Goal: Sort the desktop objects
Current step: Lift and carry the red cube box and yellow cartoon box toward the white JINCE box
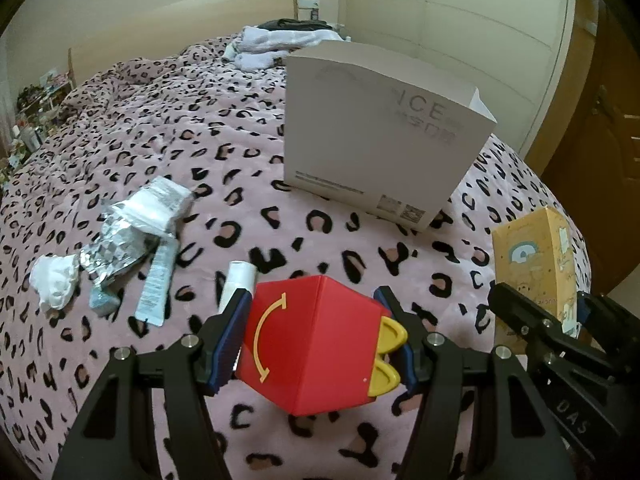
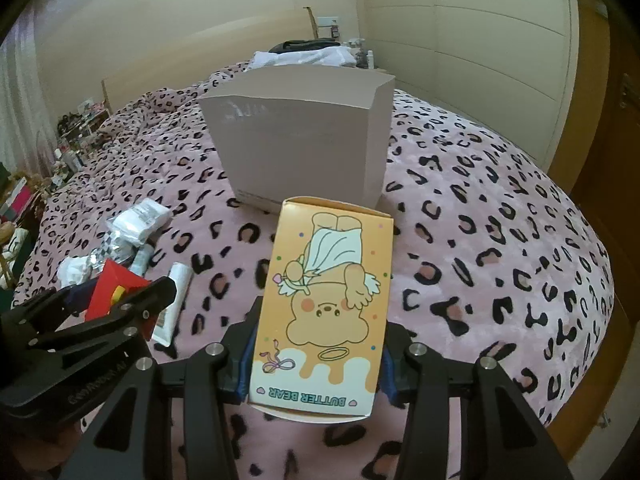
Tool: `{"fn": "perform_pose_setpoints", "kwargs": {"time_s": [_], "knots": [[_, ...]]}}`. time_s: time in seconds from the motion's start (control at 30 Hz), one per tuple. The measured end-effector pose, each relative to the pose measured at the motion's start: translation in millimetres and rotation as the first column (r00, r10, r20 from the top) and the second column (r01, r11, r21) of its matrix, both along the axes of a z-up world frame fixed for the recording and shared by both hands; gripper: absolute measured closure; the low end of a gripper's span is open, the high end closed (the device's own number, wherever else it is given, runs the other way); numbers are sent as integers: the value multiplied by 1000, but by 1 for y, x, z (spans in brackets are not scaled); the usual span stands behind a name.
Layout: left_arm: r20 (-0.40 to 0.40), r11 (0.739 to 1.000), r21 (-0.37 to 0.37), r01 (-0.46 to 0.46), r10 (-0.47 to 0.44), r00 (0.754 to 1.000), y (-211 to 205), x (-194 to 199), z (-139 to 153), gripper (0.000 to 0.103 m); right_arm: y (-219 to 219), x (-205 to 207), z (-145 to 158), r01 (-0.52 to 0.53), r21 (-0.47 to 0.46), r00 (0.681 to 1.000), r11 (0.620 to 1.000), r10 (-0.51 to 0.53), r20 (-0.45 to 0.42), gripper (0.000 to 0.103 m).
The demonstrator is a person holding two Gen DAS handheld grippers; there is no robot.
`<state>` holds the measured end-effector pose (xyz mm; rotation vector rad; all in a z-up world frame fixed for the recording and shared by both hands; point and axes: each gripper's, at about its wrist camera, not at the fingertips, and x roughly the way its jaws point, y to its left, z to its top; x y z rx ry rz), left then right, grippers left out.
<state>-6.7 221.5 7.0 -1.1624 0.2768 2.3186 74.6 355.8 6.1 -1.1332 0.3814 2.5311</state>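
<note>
I held two tools over a bed covered in a pink leopard-print blanket (image 1: 132, 128). My left tool (image 1: 322, 344) was clamped on a red box (image 1: 316, 344) with a yellow arrow and yellow handle loops, its pads pressing the box's left and right sides at the lower centre of the left view. My right tool (image 2: 316, 364) was clamped on a yellow box (image 2: 328, 300) printed with a cartoon bear, which filled the lower centre of the right view; its long axis ran away from me, up the frame, along the fingers.

A large white box (image 1: 380, 136) stood on the bed beyond both tools, upper centre to upper right in the left view and upper centre in the right. Its top looked open, though I could not see inside. I judged it the likely place for both boxes. The yellow box's far end pointed almost straight at it, so my right hand looked the nearer of the two. The red box lay lower and to the left of it.

At middle left lay loose clutter: silver foil wrappers (image 1: 120, 240), crumpled tissue (image 1: 54, 282) and a white tube (image 1: 236, 284) just above the left tool.
</note>
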Motion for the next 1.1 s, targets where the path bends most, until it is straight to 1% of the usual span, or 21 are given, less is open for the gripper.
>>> {"fn": "perform_pose_setpoints", "kwargs": {"time_s": [0.4,0.7,0.87,1.1], "knots": [[-19,997,-8,73,-73,997,39,-6,-4,39,22,-5,-10,32,20,999,999,-33,13,55],[-33,995,-10,98,-98,995,57,-15,-4,39,35,-11,-13,51,24,999,998,-51,8,55],[-46,995,-5,102,-102,994,61,-21,3,39,39,-17,-9,51,35,999,998,-51,-1,55],[-65,995,13,104,-103,993,62,-31,18,39,41,-25,8,41,60,999,997,-39,-33,55]]}}
